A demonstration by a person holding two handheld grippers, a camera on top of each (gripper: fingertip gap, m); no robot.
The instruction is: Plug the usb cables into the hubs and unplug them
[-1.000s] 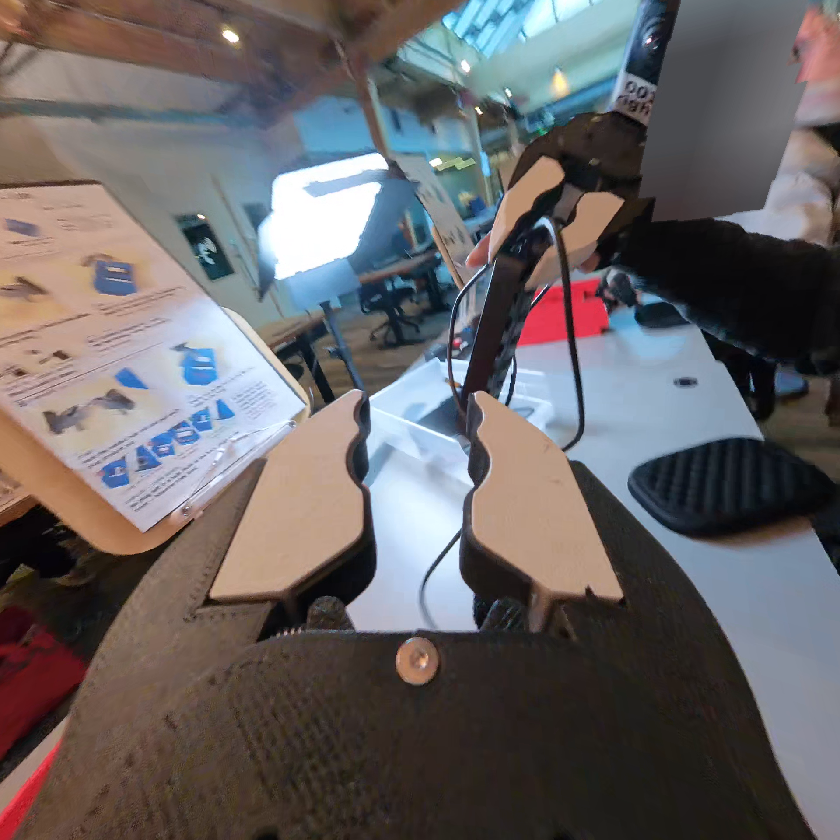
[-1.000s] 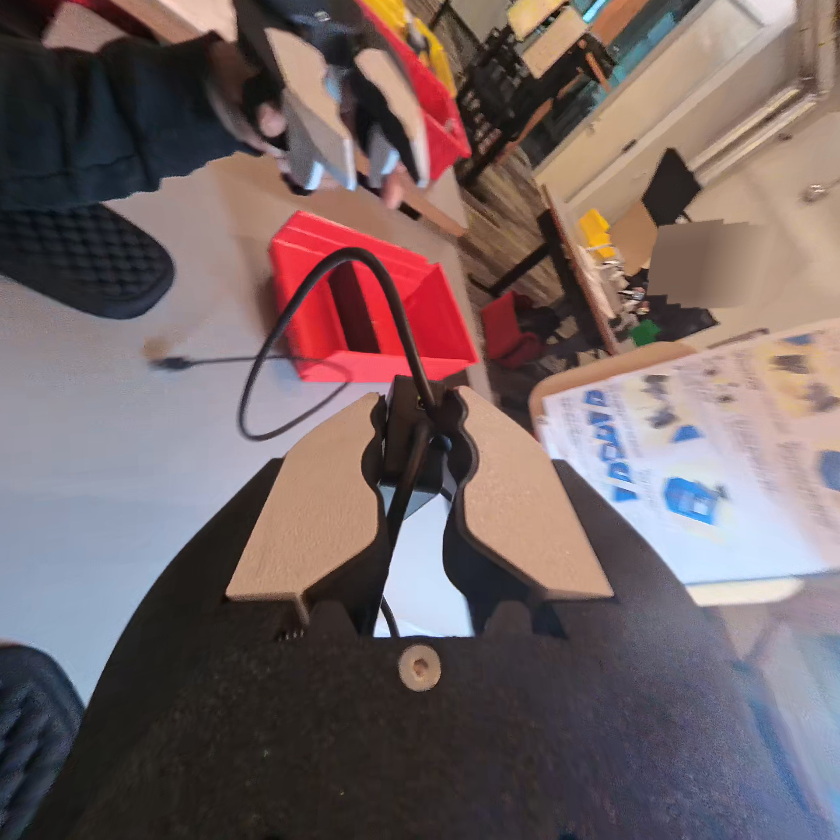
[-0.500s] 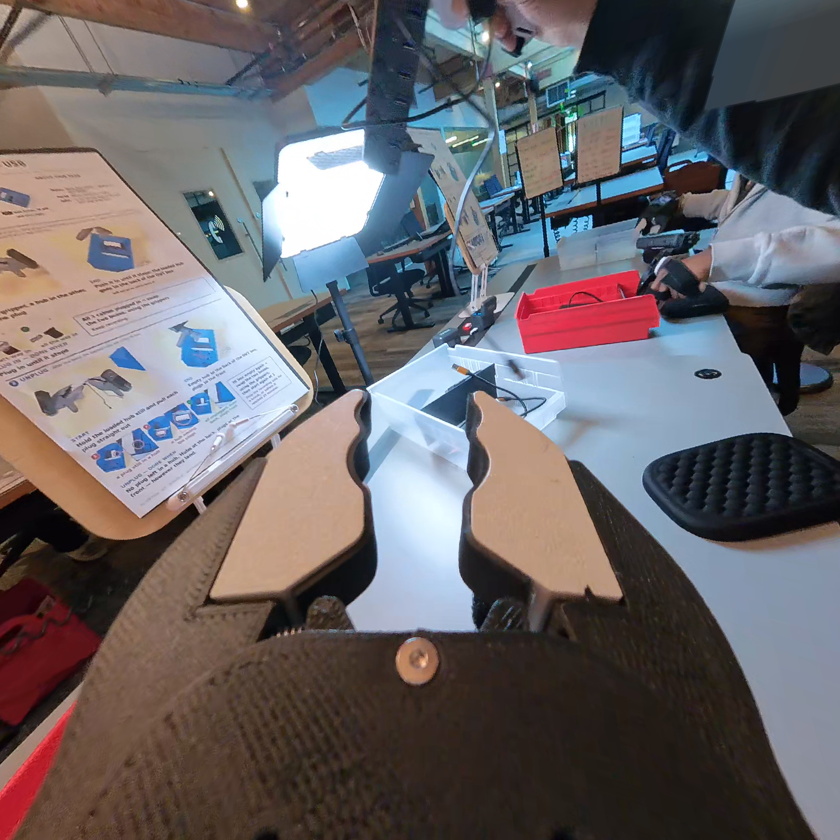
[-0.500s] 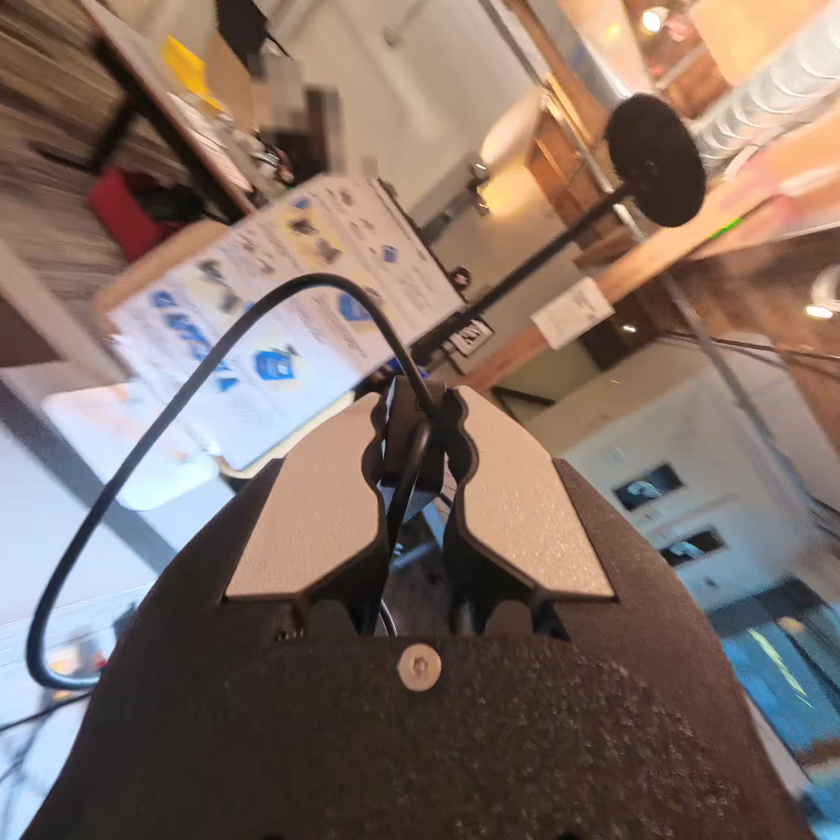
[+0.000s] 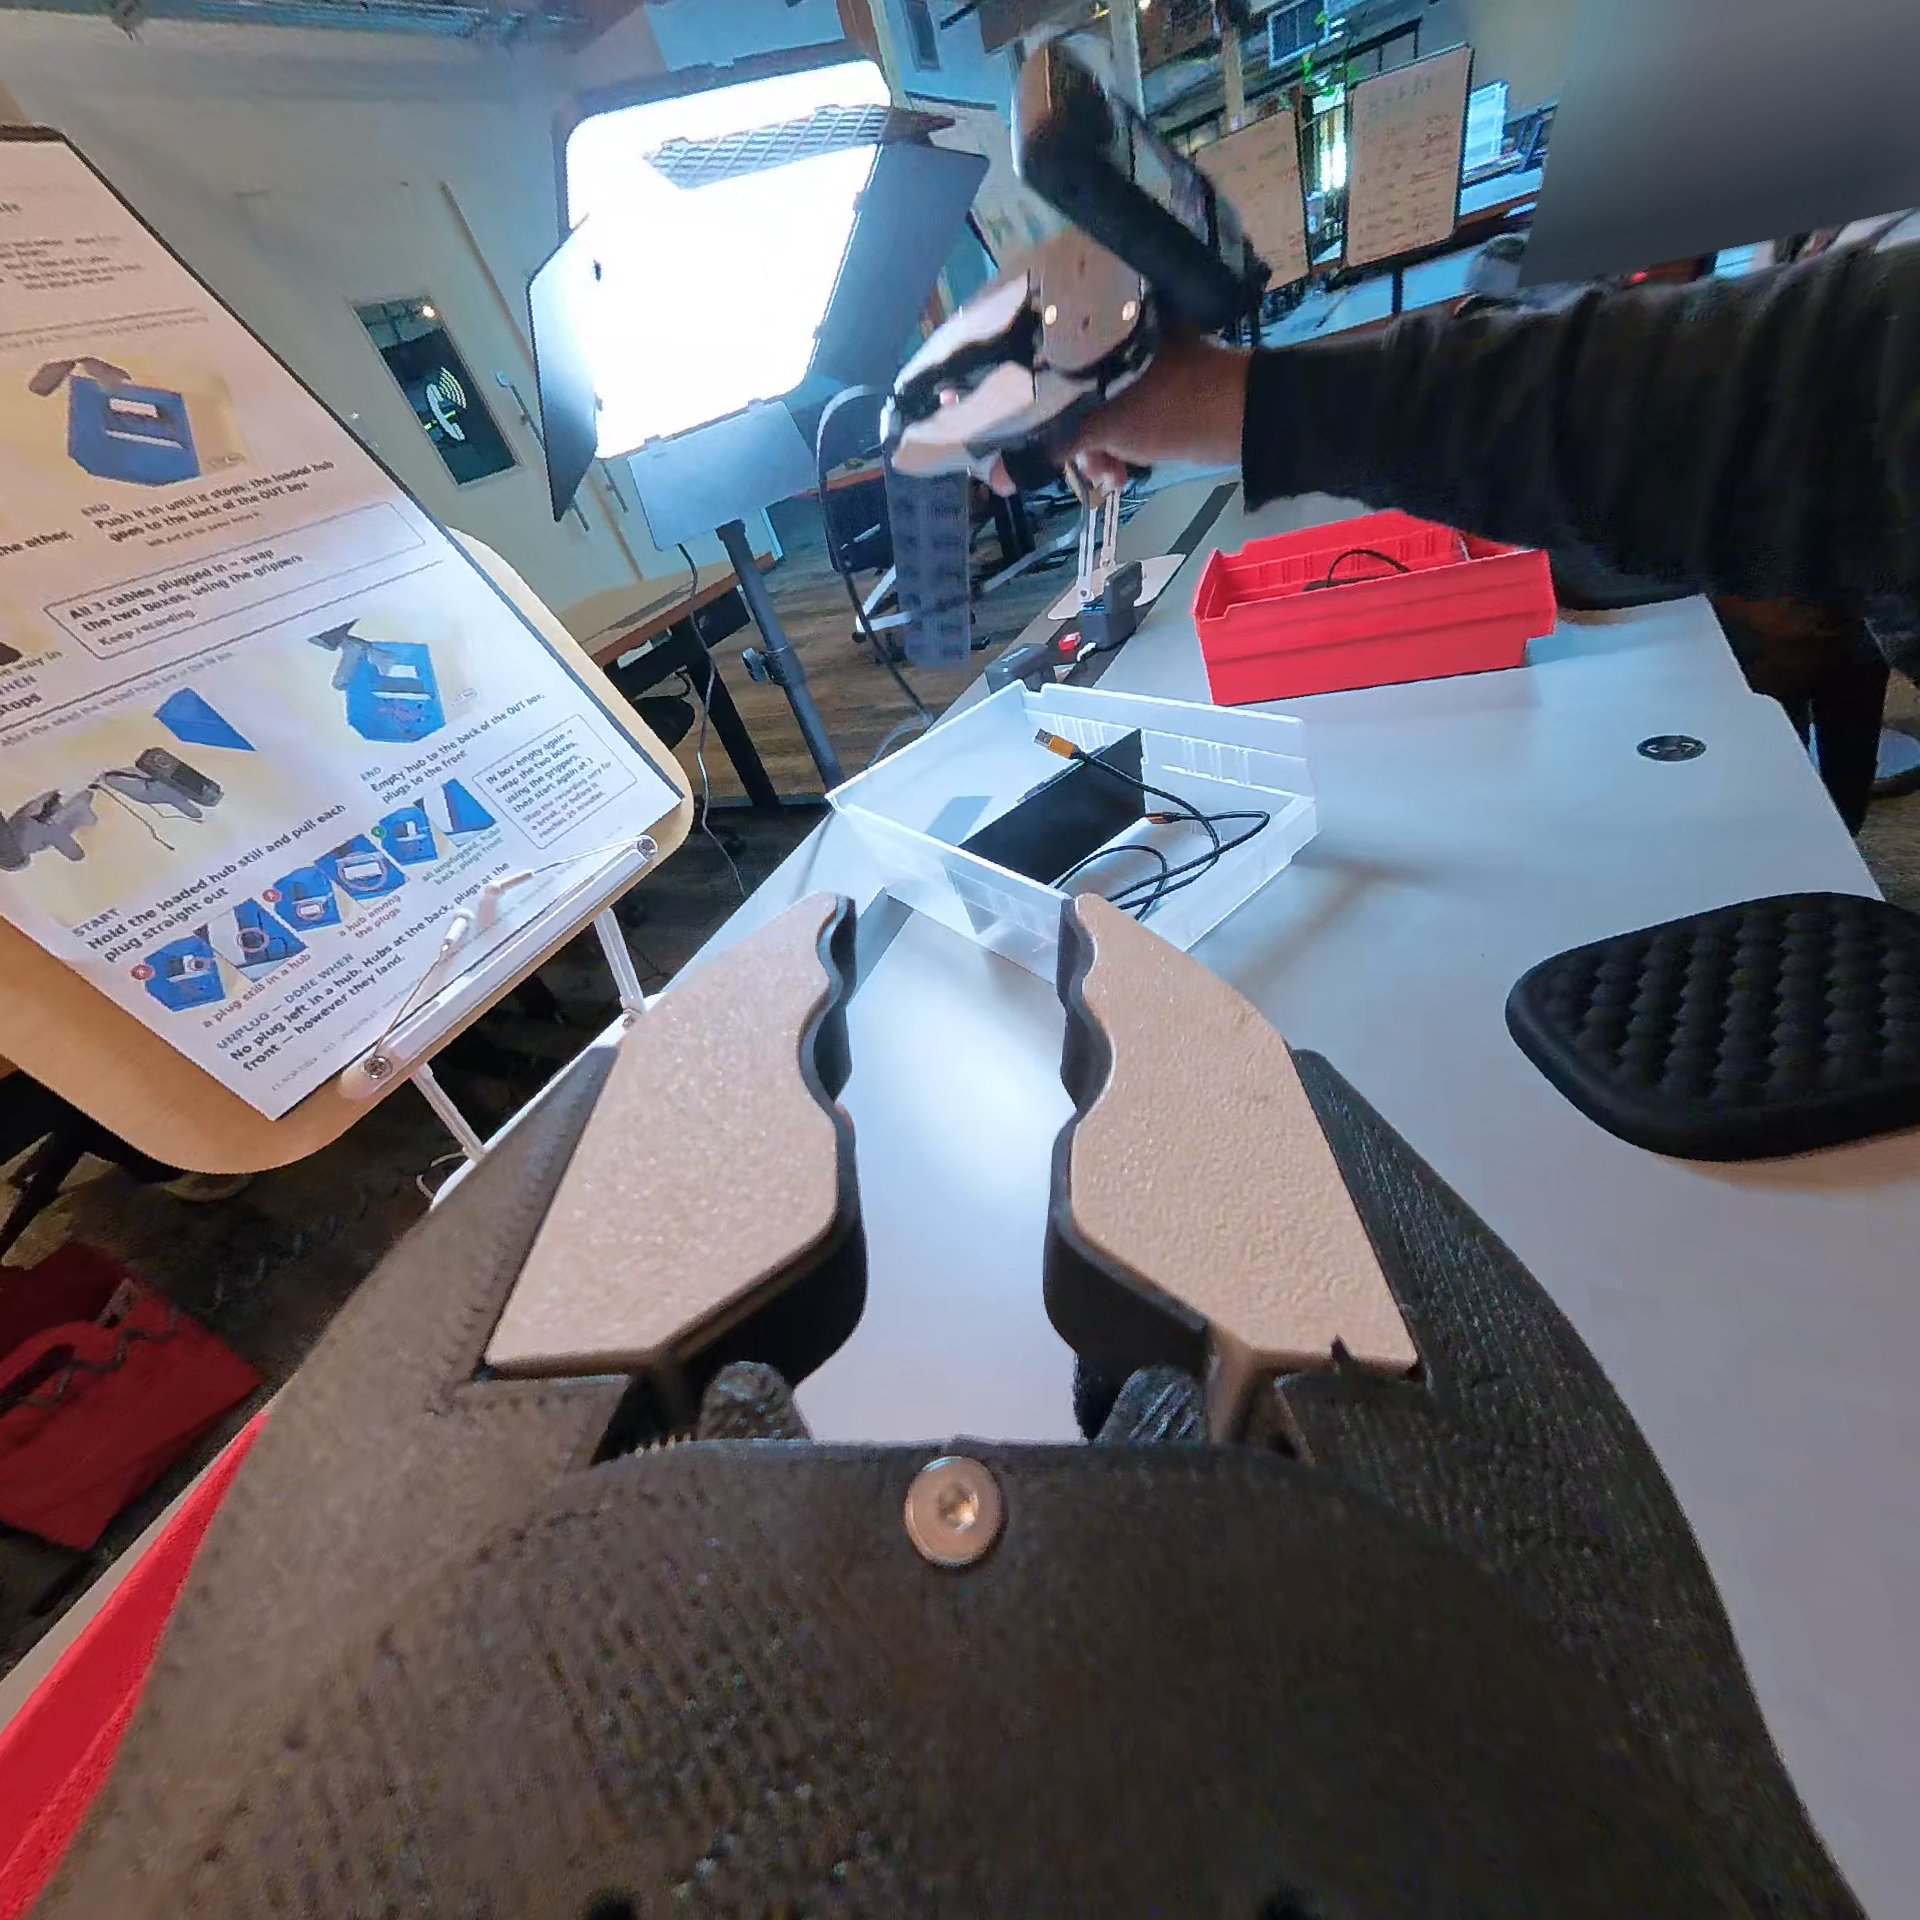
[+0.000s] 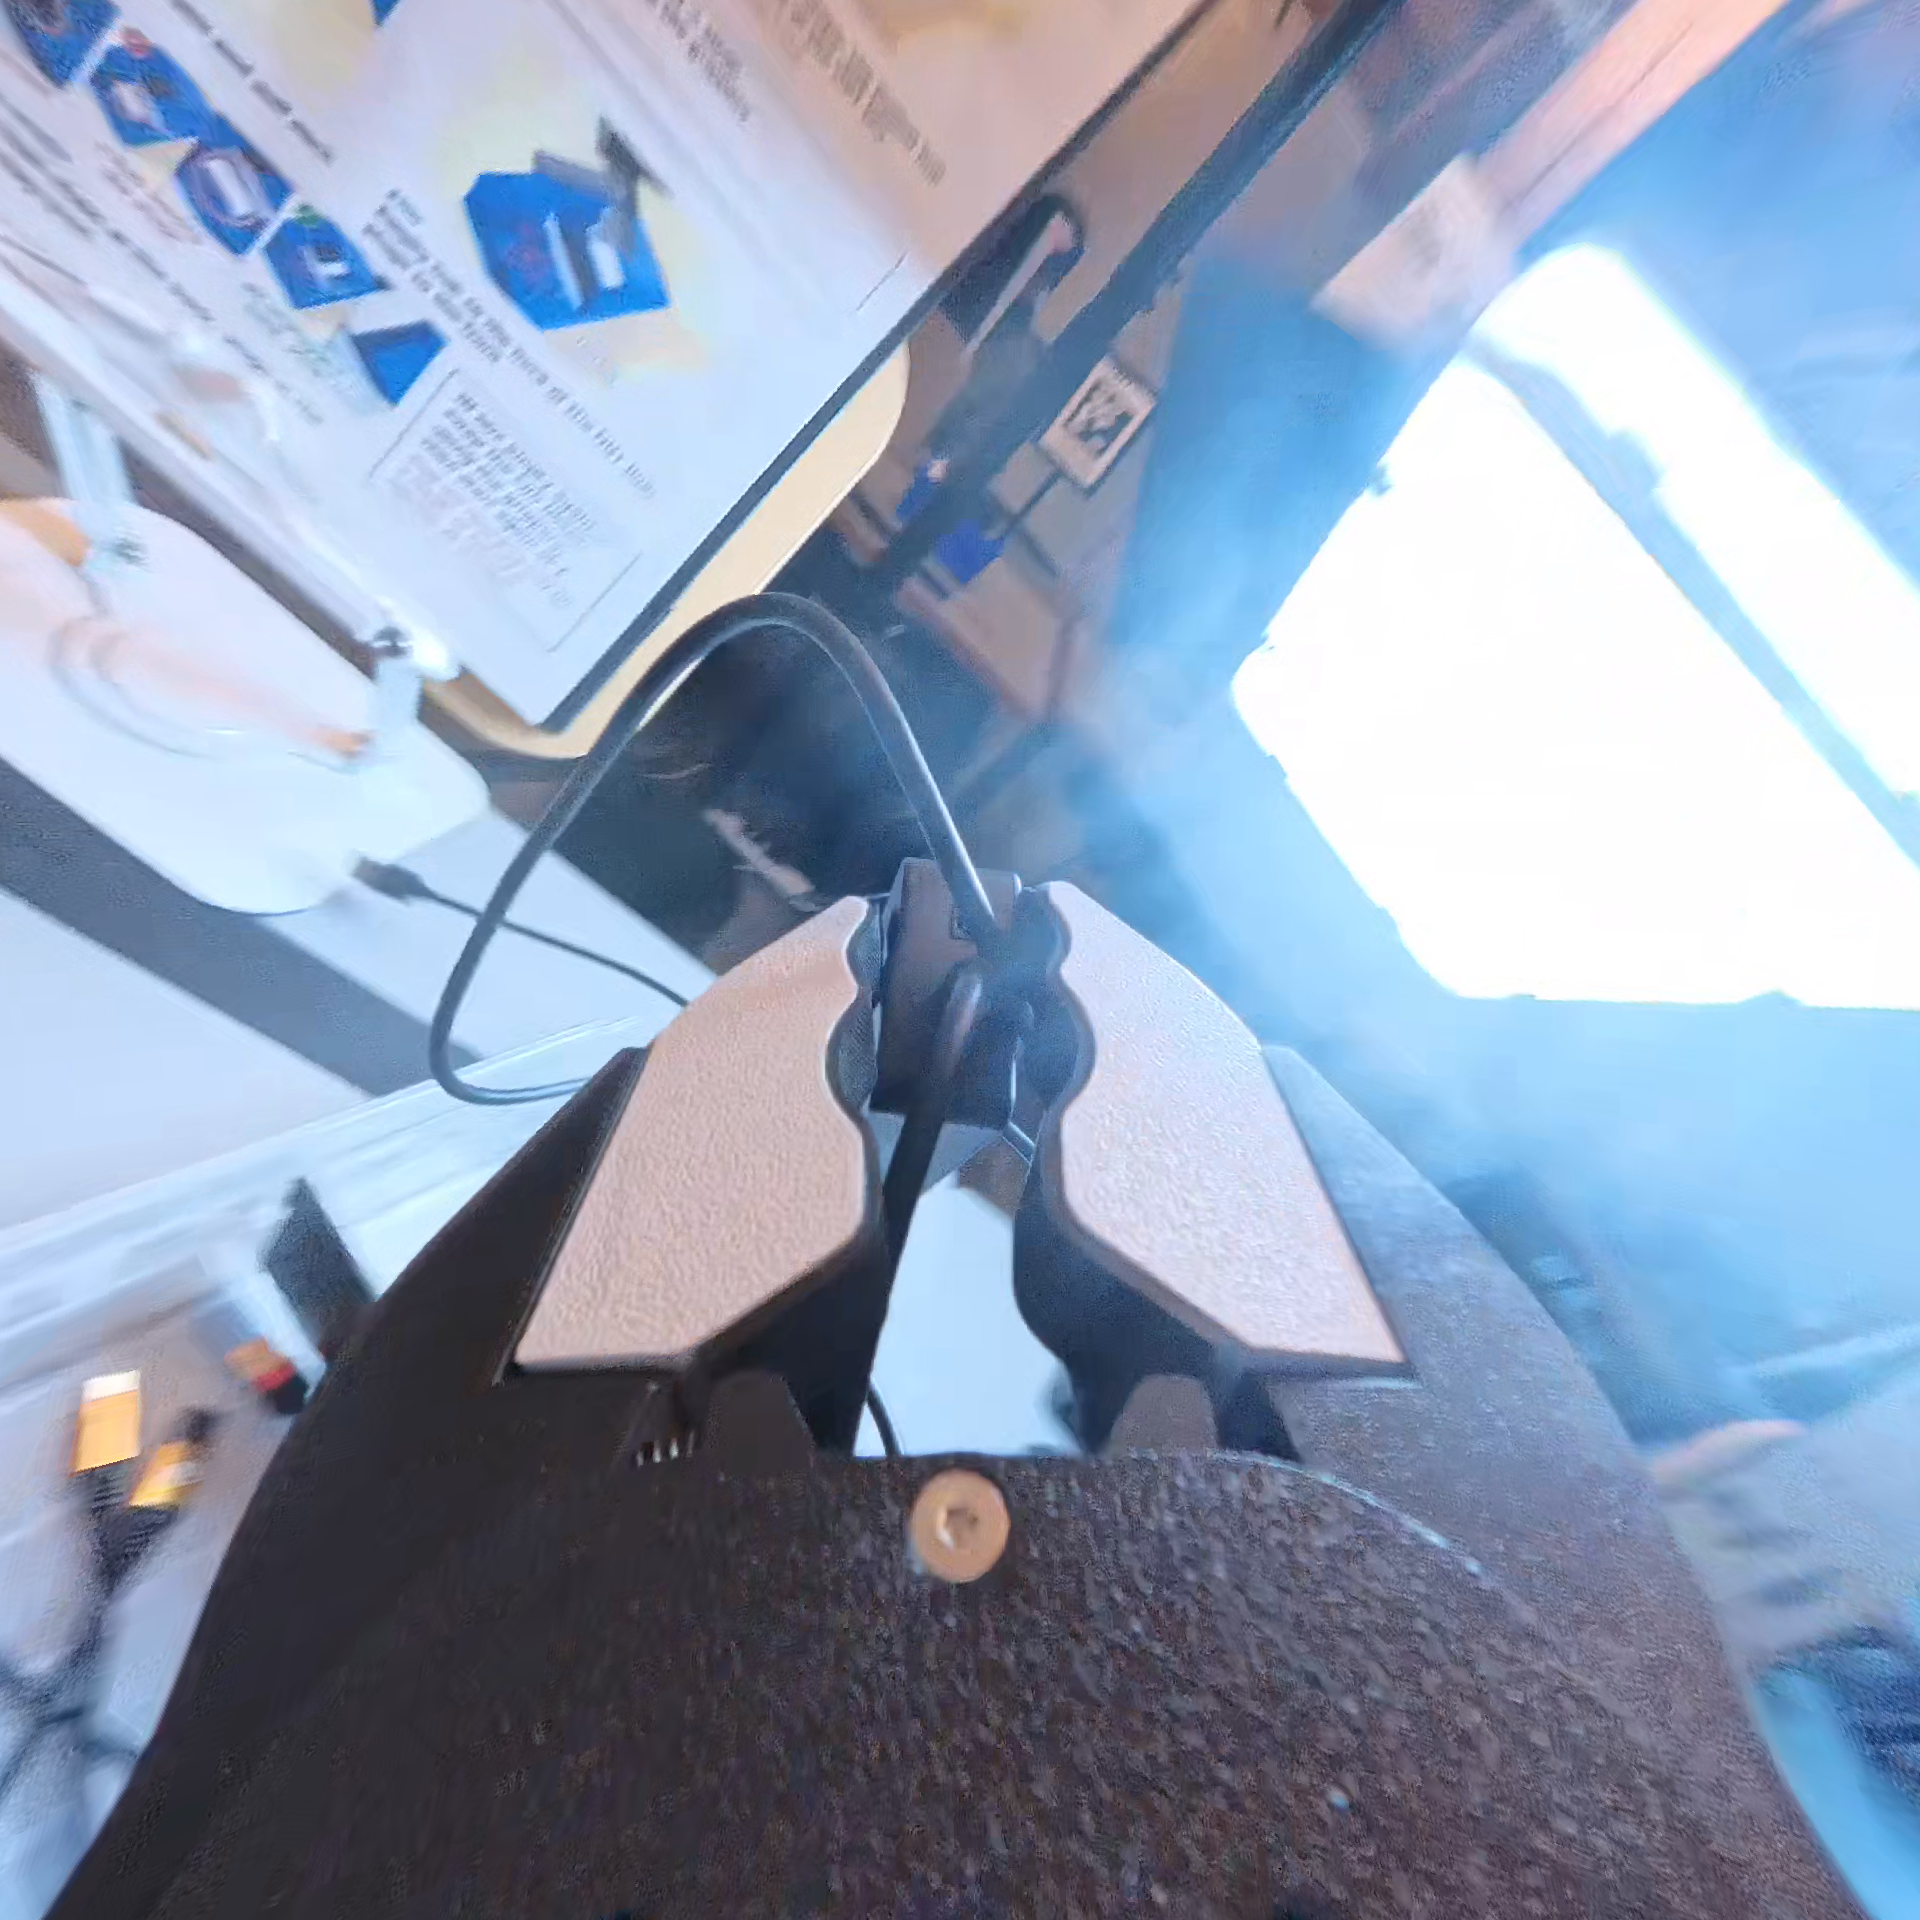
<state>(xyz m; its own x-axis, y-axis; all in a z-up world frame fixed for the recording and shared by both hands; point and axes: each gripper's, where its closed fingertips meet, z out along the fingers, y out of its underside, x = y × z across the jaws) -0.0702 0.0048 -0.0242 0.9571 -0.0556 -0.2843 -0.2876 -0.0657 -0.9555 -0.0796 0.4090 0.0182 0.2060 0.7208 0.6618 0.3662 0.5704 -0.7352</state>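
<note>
Item, left gripper [image 5: 951, 992]: I held it over the white table [image 5: 1455, 1299], jaws parted, nothing between them. Item, right gripper [image 6: 961, 971]: raised in the air, jaws closed on a black hub [image 6: 935, 997], whose black cable [image 6: 582, 831] looped down with its plug end [image 6: 390, 878] hanging loose. Item, clear tray [image 5: 1226, 790]: well ahead of my left gripper, containing a second black hub [image 5: 1060, 826] and loose cables [image 5: 1174, 842], none visibly plugged. Item, red bin [image 5: 1371, 623]: beyond, one cable inside. Progress, by my estimate: early or mid-cycle; plugging remained to be done.
</note>
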